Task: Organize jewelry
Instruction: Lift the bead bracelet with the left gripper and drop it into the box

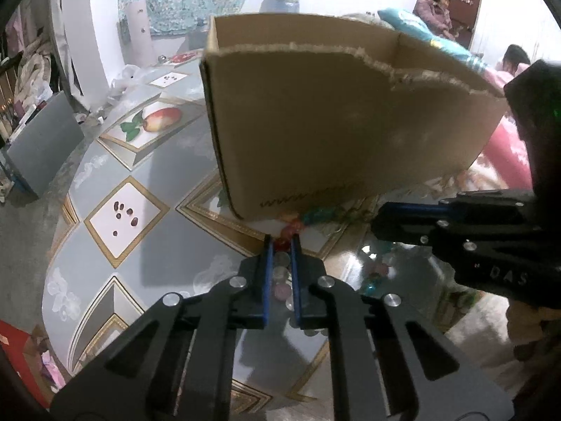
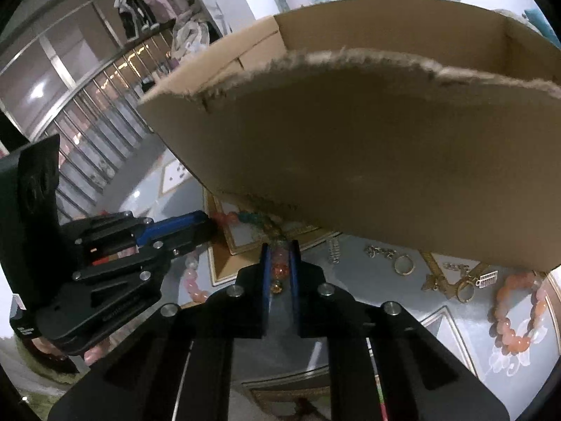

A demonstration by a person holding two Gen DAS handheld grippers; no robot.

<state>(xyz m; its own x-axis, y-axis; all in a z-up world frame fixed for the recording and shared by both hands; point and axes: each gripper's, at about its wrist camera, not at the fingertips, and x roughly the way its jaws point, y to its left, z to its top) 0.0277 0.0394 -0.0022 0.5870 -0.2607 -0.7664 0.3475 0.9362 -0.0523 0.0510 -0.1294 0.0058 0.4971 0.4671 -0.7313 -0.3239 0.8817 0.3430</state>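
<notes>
Closest to the left wrist camera, the left hand-held gripper [image 1: 281,242] has its blue pads drawn in on a beaded bracelet [image 1: 282,270], with clear, pink and red beads caught in the narrow slot between them. The rest of the strand trails onward past the tips, its red and teal beads running along the foot of the cardboard box [image 1: 336,115]. That box stands open-topped on the patterned table [image 1: 126,210], right behind the beads, which I take to be where the jewelry is meant to go; gripping so near it would keep the carry short. The right hand-held gripper [image 1: 377,224] comes in from the right at table height, its tip at the same strand, though this view does not show its hold.

From the right wrist camera, the right hand-held gripper [image 2: 280,245] is likewise clamped on beads: an orange one and paler ones sit pinched between its pads, and the strand [image 2: 245,218] curves away to the left tool [image 2: 210,226], whose tip meets it. Two grips on one loop look chosen to keep the slack string from sagging or snagging as it is lifted over the torn rim. To the right, gold rings [image 2: 403,265], small chain pieces and an orange bracelet [image 2: 515,312] lie loose on the table, not yet sorted.
</notes>
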